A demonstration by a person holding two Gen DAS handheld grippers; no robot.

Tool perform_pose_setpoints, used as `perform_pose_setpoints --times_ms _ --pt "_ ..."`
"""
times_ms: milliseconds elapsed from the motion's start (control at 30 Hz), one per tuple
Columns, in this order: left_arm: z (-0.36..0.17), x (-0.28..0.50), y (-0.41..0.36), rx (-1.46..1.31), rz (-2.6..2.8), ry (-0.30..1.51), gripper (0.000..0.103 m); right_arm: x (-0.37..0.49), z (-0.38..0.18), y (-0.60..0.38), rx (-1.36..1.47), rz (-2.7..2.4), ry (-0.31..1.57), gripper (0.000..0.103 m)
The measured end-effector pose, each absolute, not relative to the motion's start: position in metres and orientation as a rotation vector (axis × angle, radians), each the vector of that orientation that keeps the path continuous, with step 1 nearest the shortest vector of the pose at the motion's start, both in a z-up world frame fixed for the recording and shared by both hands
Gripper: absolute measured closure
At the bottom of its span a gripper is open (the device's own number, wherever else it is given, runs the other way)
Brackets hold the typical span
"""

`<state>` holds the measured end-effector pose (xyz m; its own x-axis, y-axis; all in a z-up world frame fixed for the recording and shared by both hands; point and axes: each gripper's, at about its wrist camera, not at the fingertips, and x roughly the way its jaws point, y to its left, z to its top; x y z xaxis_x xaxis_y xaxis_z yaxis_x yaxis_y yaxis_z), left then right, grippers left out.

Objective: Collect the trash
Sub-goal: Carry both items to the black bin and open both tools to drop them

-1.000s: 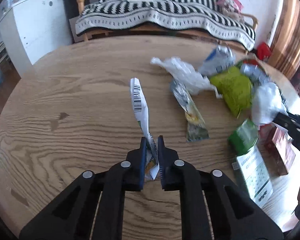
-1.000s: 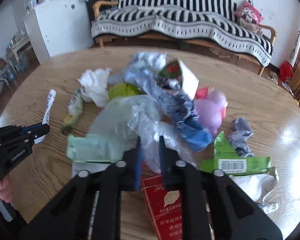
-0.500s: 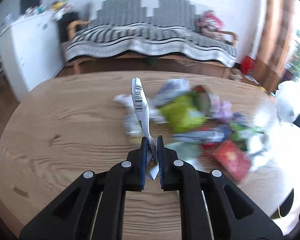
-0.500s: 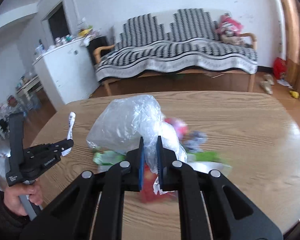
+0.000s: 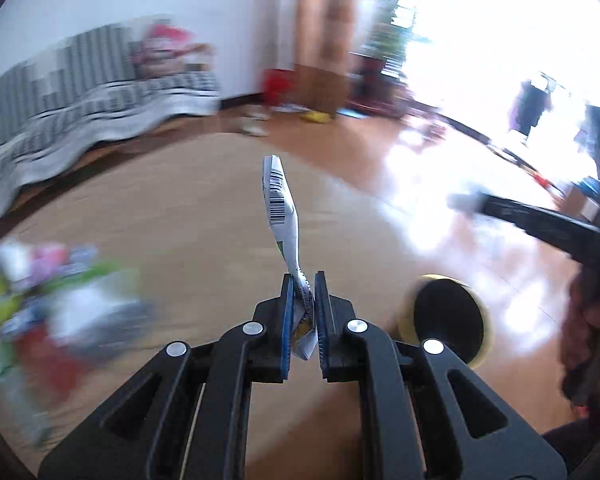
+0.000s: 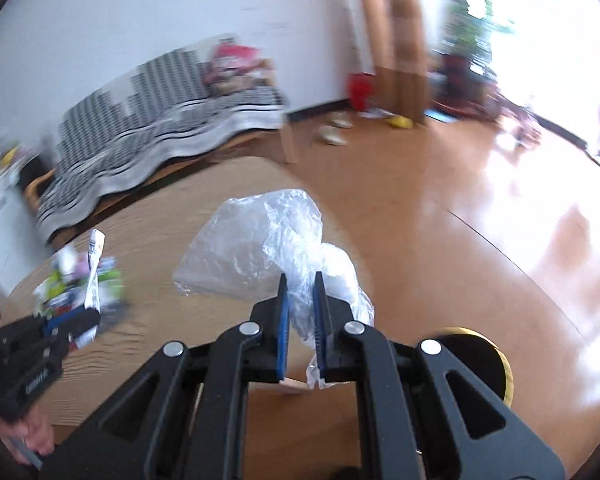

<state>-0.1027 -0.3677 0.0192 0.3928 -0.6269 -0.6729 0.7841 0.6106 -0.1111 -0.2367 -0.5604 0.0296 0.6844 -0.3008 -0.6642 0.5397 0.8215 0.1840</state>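
Left wrist view, from left to right: a blurred heap of trash point(image 5: 48, 300) is lying on the wooden counter point(image 5: 160, 240), with a striped sofa point(image 5: 80, 100) sitting behind it. At the centre, the left gripper point(image 5: 303, 312) is clenching its jaws on a white wrapper point(image 5: 282, 208) with a barcode, which is sticking up above the counter. Just right of the jaws, a round black bin with a yellow rim point(image 5: 446, 320) is standing on the floor, and the right gripper point(image 5: 540, 224) is reaching in from the right edge.

Right wrist view: the left gripper point(image 6: 80, 320) is showing at the left, holding the wrapper point(image 6: 94, 272) in front of the trash heap point(image 6: 68, 284). At the centre, the right gripper point(image 6: 300, 316) is grasping a crumpled clear plastic bag point(image 6: 256, 252) between its jaws, above the counter's point(image 6: 160, 240) edge. The bin point(image 6: 496, 364) is peeking out at the lower right.
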Motion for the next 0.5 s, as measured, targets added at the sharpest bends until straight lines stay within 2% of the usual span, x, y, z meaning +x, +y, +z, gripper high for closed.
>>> perform_pose_setpoints --times_ms 233,500 --pt "-0.046 -0.178 -0.499 0.323 -1.147 0.831 0.093 -0.324 -0.038 -0.647 0.556 -0.664 0.734 0.092" --pt "-0.121 -0.188 -0.582 0.399 -1.217 0.953 0.093 -0.348 -0.083 -0.682 0.673 -0.719 0.801 0.092"
